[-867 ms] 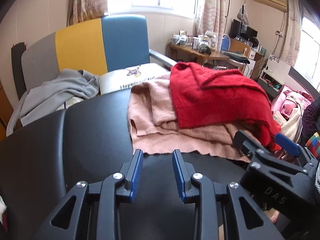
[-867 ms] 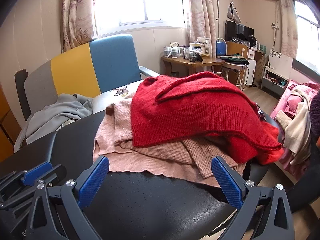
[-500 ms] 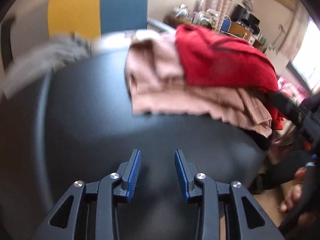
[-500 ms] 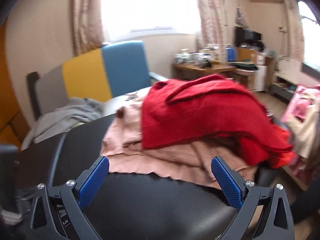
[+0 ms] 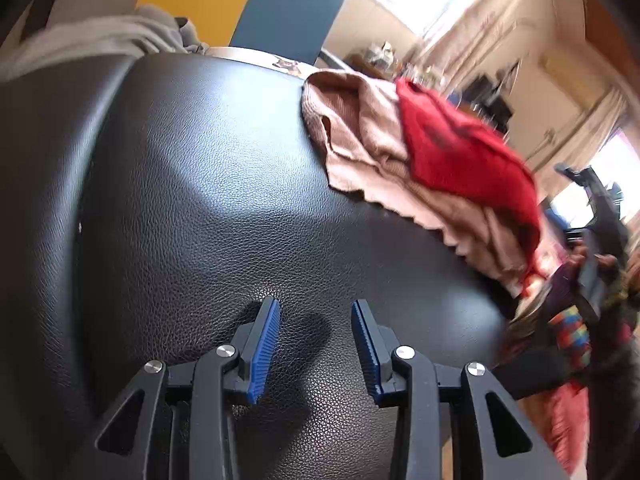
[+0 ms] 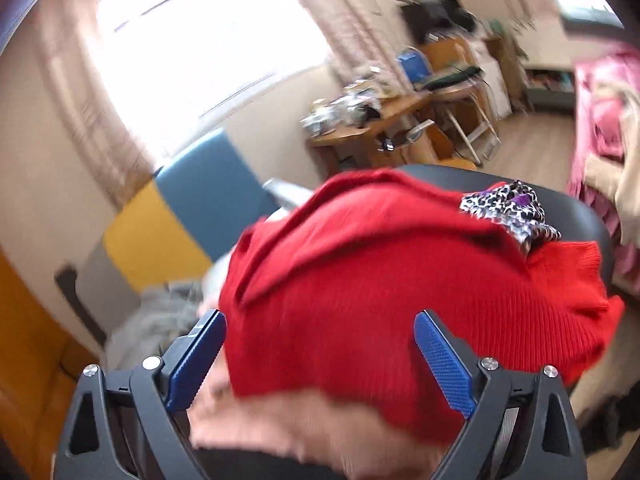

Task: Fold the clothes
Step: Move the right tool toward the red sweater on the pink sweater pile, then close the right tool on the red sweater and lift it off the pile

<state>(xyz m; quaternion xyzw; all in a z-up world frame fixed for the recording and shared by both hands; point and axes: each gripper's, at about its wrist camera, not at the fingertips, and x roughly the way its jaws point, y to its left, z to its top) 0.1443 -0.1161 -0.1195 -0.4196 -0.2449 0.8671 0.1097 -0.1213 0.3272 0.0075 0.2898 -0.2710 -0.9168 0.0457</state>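
My left wrist view looks low across the black cushion toward the distant pile. My right sits close over the red sweater, which both share

My left gripper sits low over the black leather couch, jaws parted with nothing between them, throwing a shadow on the cushion. Toward the couch's far right edge I see a pink sweater with a red sweater heaped on it. A grey garment drapes the far left corner.
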